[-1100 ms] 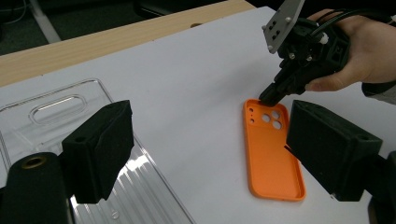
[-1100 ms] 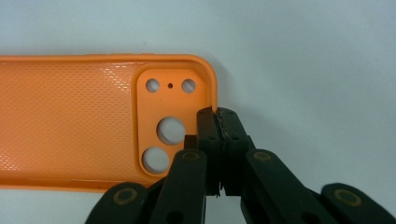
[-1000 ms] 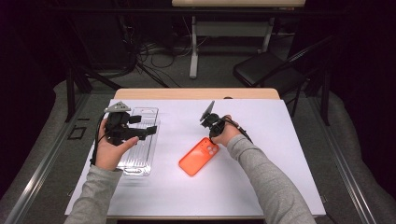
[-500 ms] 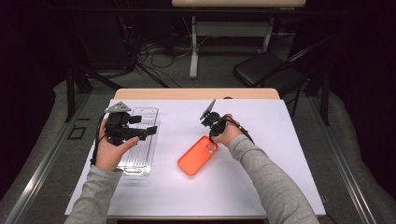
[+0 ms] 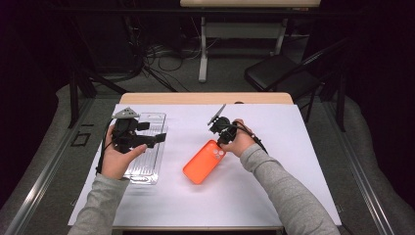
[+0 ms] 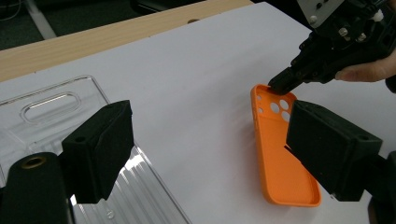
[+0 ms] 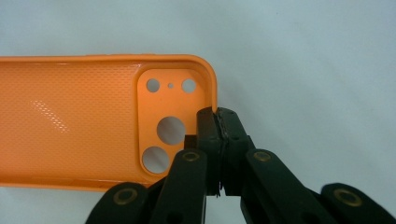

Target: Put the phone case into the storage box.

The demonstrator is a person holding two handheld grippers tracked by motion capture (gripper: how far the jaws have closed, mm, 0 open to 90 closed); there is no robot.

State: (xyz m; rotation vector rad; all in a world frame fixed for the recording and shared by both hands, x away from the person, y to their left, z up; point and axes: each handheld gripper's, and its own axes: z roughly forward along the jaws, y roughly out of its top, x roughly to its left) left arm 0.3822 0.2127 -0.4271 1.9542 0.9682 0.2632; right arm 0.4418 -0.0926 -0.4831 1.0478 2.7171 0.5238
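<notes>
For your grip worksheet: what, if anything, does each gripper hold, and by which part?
The right gripper pinches the orange phone case by its end wall beside the camera cutout. The left gripper is open and holds nothing.

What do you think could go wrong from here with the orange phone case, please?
The right gripper pinches only the thin end wall of the orange phone case by its camera holes, so the soft rim could slip out or fold. The open left gripper hovers over the clear plastic tray; bringing the case across might nudge that tray.

orange phone case, right hand-held gripper gripping
</notes>
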